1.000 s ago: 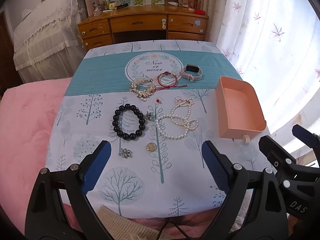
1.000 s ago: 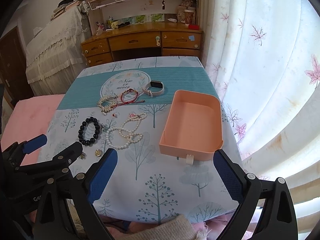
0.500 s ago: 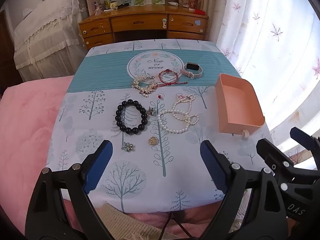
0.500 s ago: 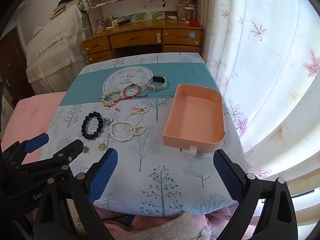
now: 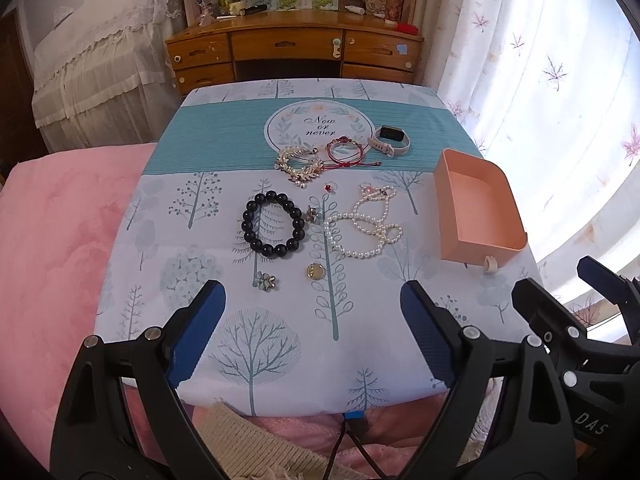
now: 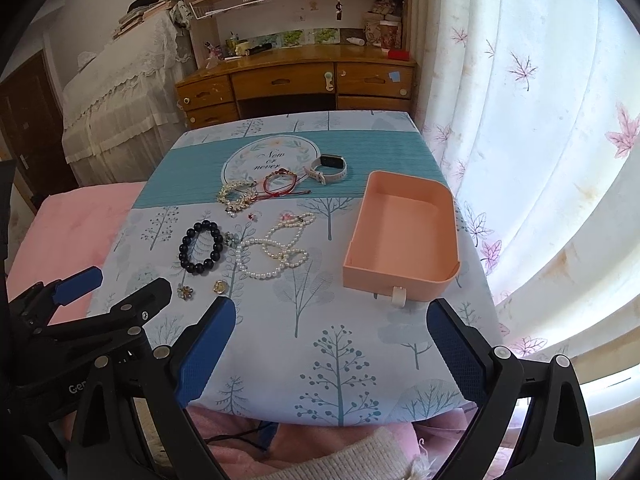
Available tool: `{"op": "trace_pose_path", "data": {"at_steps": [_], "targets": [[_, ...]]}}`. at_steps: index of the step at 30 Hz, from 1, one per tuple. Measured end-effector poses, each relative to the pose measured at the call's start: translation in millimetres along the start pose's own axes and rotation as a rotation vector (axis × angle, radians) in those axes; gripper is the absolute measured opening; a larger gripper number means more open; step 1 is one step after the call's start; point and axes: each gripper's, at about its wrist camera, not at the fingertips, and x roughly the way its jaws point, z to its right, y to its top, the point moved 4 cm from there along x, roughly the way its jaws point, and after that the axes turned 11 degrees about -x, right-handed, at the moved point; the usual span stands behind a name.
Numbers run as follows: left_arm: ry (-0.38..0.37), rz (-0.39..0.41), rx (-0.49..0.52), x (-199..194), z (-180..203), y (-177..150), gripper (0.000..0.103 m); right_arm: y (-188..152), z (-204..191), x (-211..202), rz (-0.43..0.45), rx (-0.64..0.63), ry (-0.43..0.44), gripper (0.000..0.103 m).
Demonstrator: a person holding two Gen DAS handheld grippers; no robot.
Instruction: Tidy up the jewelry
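Jewelry lies spread on a tree-print tablecloth (image 5: pixel 280 340): a black bead bracelet (image 5: pixel 273 224), a white pearl necklace (image 5: pixel 362 226), a gold leaf bracelet (image 5: pixel 298 162), a red cord bracelet (image 5: pixel 346 152), a white smartwatch (image 5: pixel 392 140), a flower brooch (image 5: pixel 265 281), a round gold piece (image 5: pixel 315 271) and small rings. An empty pink tray (image 5: pixel 478 212) (image 6: pixel 402 236) stands at the right. My left gripper (image 5: pixel 312 332) is open and empty over the near edge. My right gripper (image 6: pixel 330 340) is open and empty, near the tray's front.
A wooden desk with drawers (image 5: pixel 296 56) stands behind the table. A lace-covered bed (image 5: pixel 92 68) is at the far left, a pink blanket (image 5: pixel 52 240) at the left, white curtains (image 5: pixel 560 80) at the right. A small white ring (image 5: pixel 490 265) lies before the tray.
Both grippers have pulled back and up a little, so the table and jewelry look smaller and farther. Nothing on the table has moved.
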Motion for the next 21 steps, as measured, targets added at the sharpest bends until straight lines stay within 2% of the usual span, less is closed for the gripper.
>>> {"op": "trace_pose_path", "data": {"at_steps": [6,14,21], "targets": [[0.019,0.026,-0.047,-2,-17,7,0.088,7,-16,-1,0.022,-0.043,0.015,0.098],[0.096,0.063,-0.086,-3,-58,29,0.088,32,-32,4,0.032,-0.089,0.065,0.098],[0.16,0.086,-0.048,-11,-90,59,0.088,68,-30,16,-0.014,-0.129,0.081,0.098]]}}
